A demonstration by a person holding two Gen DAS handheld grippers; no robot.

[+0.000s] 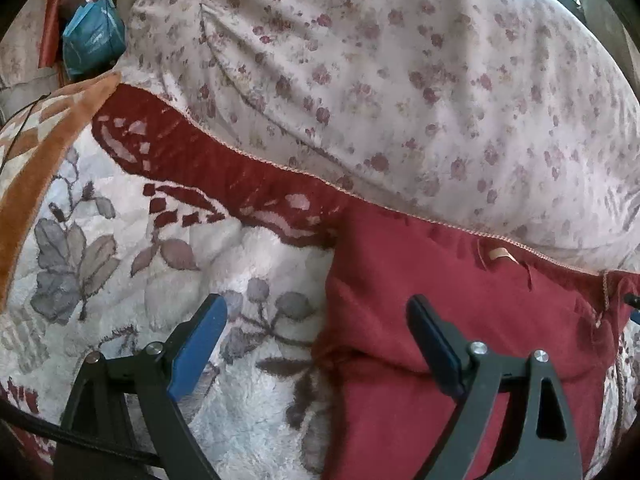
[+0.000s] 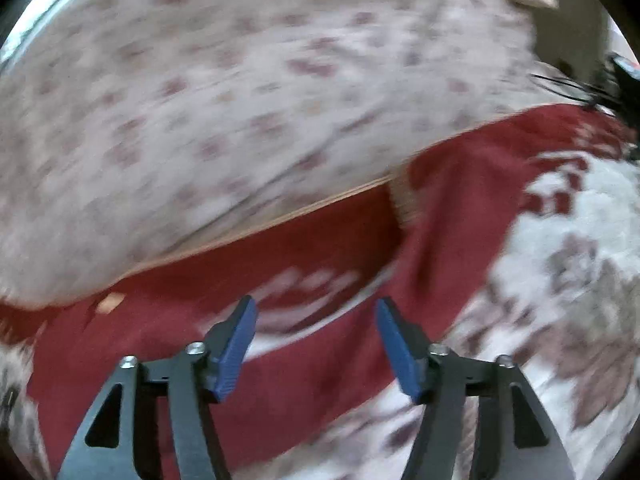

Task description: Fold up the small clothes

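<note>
A dark red garment lies on a fluffy white blanket with grey leaves. A small tan label shows near its upper edge. My left gripper is open and empty, low over the garment's left edge, one finger over the blanket and one over the red cloth. In the blurred right wrist view the same red garment lies below my right gripper, which is open and empty. The garment's right part runs up to the blanket's red border.
A big cushion in pale floral cloth rises behind the garment and fills the far side in both views. An orange patterned cushion and a blue bag are at the far left. The blanket's dark red border runs along the cushion.
</note>
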